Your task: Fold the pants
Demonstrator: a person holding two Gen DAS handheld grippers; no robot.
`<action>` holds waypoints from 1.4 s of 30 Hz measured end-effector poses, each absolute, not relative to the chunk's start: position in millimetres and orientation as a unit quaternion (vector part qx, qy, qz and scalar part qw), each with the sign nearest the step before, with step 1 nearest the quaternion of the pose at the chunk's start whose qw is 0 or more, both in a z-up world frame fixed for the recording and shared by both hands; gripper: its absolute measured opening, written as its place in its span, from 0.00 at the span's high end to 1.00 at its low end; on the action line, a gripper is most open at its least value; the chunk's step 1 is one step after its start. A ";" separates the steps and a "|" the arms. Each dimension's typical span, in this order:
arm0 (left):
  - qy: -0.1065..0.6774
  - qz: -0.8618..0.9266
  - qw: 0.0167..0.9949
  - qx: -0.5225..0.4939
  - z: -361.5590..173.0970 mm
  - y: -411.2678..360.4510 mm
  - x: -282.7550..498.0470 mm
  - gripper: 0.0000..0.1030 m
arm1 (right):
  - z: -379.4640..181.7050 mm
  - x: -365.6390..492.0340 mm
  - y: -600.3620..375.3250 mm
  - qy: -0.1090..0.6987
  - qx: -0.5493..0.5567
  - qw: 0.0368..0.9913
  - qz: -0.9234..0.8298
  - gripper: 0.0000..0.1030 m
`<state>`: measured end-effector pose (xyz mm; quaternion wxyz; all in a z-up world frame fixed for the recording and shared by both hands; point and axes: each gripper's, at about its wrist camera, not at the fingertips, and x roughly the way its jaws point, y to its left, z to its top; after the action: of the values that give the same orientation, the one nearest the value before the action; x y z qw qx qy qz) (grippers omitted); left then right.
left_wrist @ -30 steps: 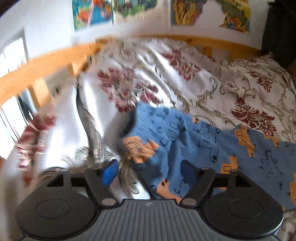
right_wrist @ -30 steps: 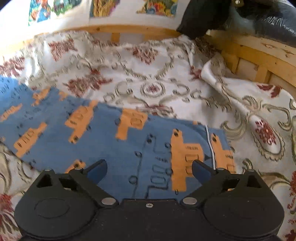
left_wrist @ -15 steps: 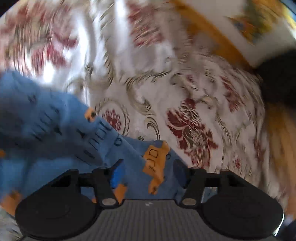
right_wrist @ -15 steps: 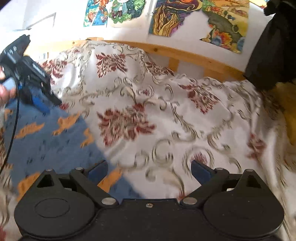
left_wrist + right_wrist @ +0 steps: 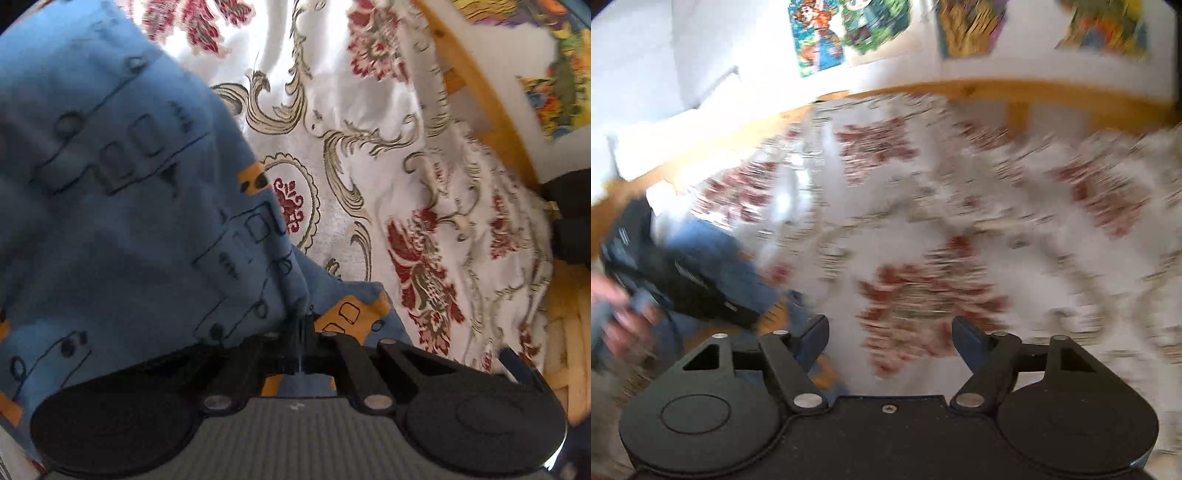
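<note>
Pants [image 5: 110, 192]: blue with orange vehicle prints, lying on the bed, one end lifted off the bedspread [image 5: 369, 206] and draped up toward the left wrist camera.
Left gripper [image 5: 301, 325]: clenched on a bunched edge of the pants; the fingers meet with cloth pinched between them, which is why the fabric hangs in a raised sheet instead of lying flat.
Lower layer: more pants cloth shows just beyond the pinch, under the raised part, so the held end looks carried over the rest to make a fold.
Right gripper [image 5: 890, 341]: released, fingers spread, nothing between them; it hovers over bare bedspread beside the pants.
Hand [image 5: 617, 314]: seen blurred in the right wrist view, at the pants, holding the left gripper.
Rail [image 5: 997, 92]: wooden, beyond the bedspread, well apart from the pants.
Posters [image 5: 849, 33]: on the wall above the rail.
Step, as judged: first fold under way, one-handed; the free gripper seems placed to pin or smooth once the cloth lands.
Risk: a single pinch point may let the fold land skewed.
</note>
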<state>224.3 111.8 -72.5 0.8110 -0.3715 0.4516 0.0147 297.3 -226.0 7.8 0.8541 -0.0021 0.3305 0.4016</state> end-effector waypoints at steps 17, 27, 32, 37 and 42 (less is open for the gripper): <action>0.412 -0.052 0.846 -0.334 -77.7 120.3 201.6 1.00 | -23.5 344.5 -158.1 0.474 0.142 0.694 0.523 0.55; 0.411 -0.063 0.847 -0.332 -79.5 123.2 198.8 0.99 | -34.2 341.1 -165.5 0.499 0.168 0.678 0.513 0.54; 0.411 -0.065 0.846 -0.333 -80.2 124.2 196.8 0.99 | -27.5 350.6 -159.9 0.488 0.156 0.685 0.517 0.54; 0.411 -0.067 0.847 -0.331 -79.9 124.6 196.5 0.99 | -41.2 350.6 -154.8 0.518 0.165 0.658 0.522 0.54; 0.411 -0.070 0.846 -0.333 -80.4 126.1 195.0 0.99 | -43.0 345.3 -153.3 0.524 0.165 0.652 0.522 0.53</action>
<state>195.0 126.1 -80.4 0.8458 -0.3329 0.4110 -0.0701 345.3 -153.3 -43.0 0.6525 0.1650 0.5240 0.5220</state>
